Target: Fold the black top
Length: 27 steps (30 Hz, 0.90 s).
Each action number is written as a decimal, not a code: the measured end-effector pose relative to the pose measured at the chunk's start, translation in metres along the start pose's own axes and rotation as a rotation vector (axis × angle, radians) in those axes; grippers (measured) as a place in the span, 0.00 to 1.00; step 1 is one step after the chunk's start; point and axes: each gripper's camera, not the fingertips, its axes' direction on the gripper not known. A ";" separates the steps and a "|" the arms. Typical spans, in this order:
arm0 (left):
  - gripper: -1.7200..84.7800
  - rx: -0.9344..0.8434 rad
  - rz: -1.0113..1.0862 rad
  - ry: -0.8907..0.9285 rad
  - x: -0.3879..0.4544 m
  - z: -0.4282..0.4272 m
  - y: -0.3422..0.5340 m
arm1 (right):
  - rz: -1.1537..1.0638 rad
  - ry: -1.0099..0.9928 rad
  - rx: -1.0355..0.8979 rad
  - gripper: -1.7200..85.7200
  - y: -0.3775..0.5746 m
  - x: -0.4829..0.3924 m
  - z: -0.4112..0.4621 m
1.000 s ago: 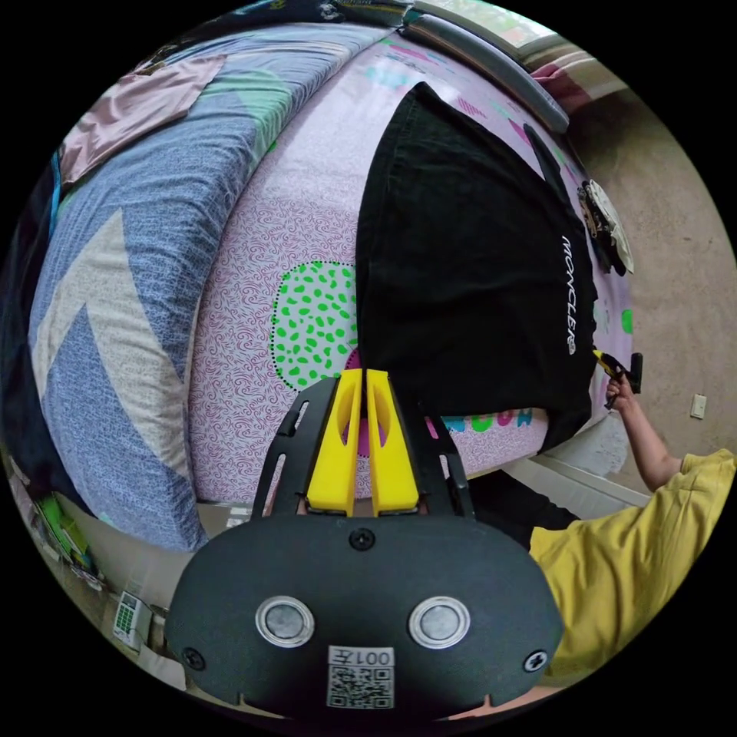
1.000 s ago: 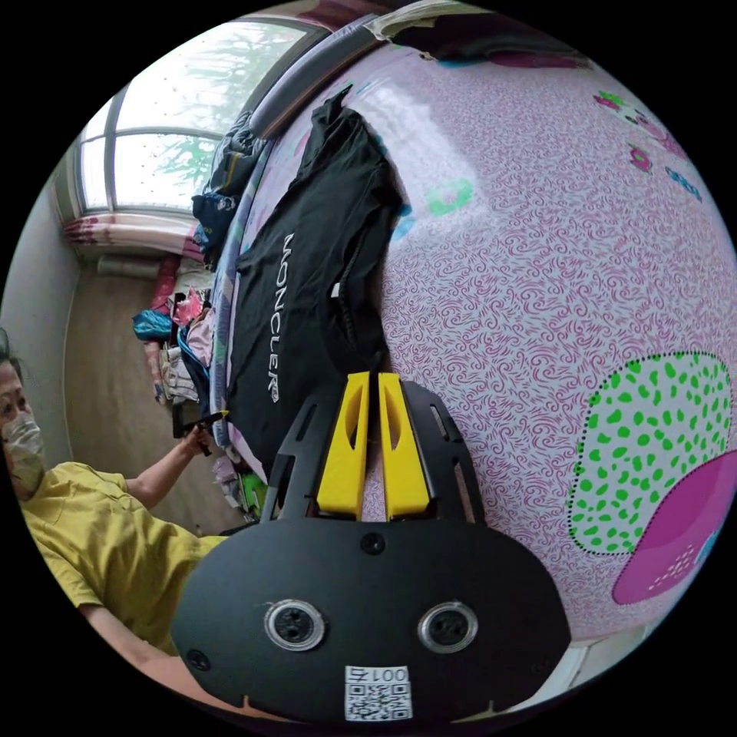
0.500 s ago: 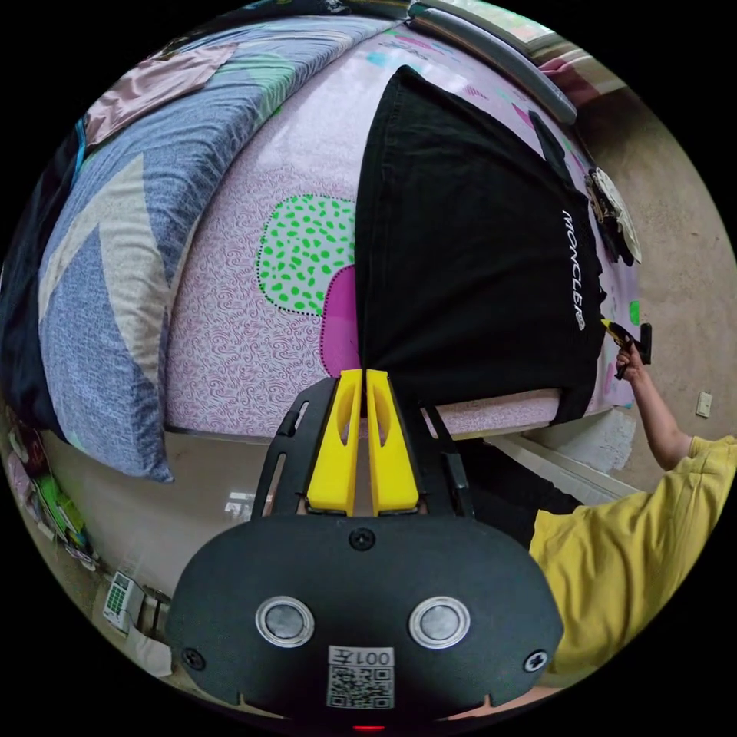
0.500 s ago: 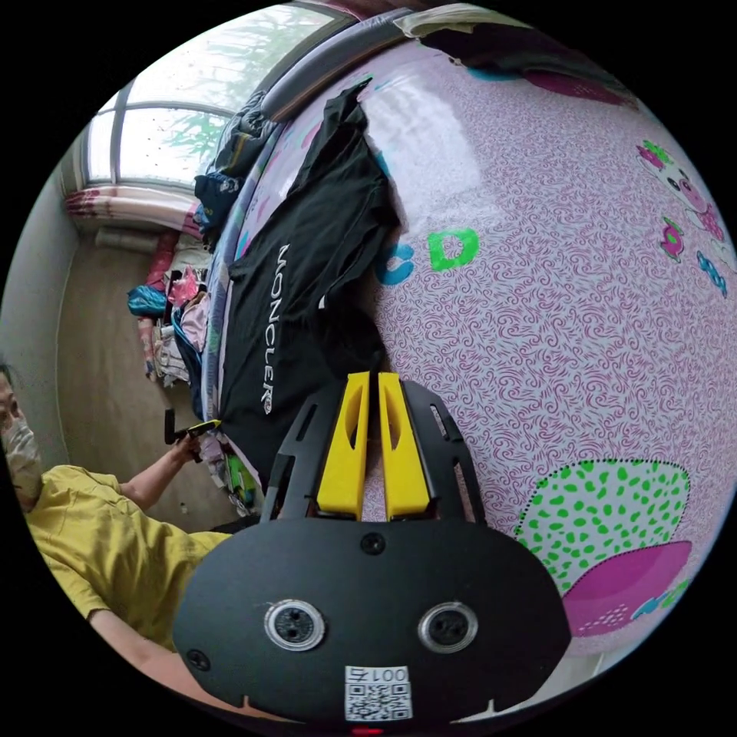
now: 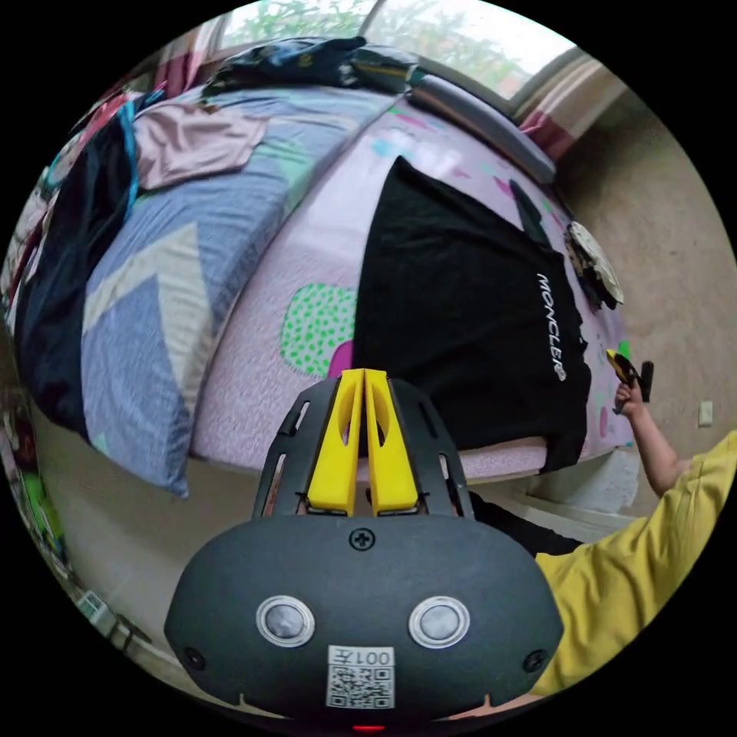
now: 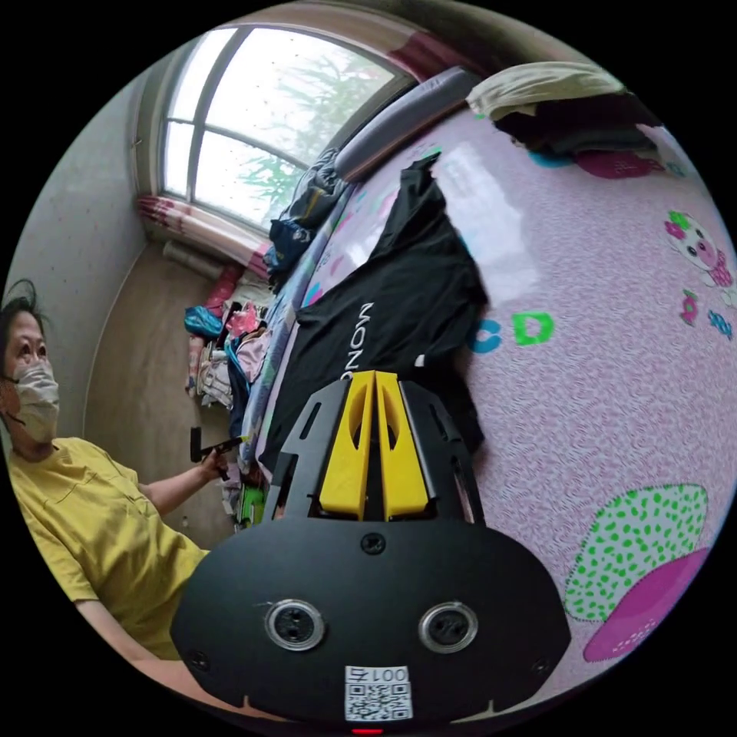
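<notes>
The black top point(image 5: 461, 307) with white lettering lies spread flat on a pink patterned mat point(image 5: 307, 253) on the bed, one edge hanging over the bedside. My left gripper point(image 5: 363, 374) has its yellow jaws together, its tip at the top's near corner; no cloth shows between them. In the right gripper view the left gripper point(image 6: 234, 443) sits in a hand just off that corner. My right gripper point(image 6: 375, 375), jaws together, hovers over the black top point(image 6: 399, 307) and hides part of the lettering. The left gripper view has the right gripper point(image 5: 623, 370) a little off the top's far edge.
A blue patterned duvet point(image 5: 176, 292) lies beside the mat, with piled clothes point(image 5: 292, 61) and a grey bolster point(image 5: 476, 123) at the far end by the window point(image 6: 269, 130). A person in a yellow shirt point(image 6: 92, 522) stands at the bedside. Clothes point(image 6: 223, 345) lie on the floor.
Both cameras have pulled back and up from the bed. The right gripper's tip, earlier at the top's near edge, now hangs over its chest. The top lies as before.
</notes>
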 end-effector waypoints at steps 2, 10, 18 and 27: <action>0.00 -0.002 0.084 0.034 0.026 0.017 -0.016 | 0.003 -0.011 -0.027 0.02 -0.001 0.001 0.019; 0.00 -0.064 0.150 0.082 0.057 0.077 -0.035 | 0.101 -0.004 -0.121 0.02 0.016 0.024 0.076; 0.00 -0.116 0.092 0.039 0.054 0.102 -0.030 | 0.064 0.141 -0.207 0.02 0.025 0.025 0.111; 0.00 -0.136 0.044 0.103 0.067 0.123 -0.047 | 0.016 0.228 -0.216 0.02 0.036 0.019 0.146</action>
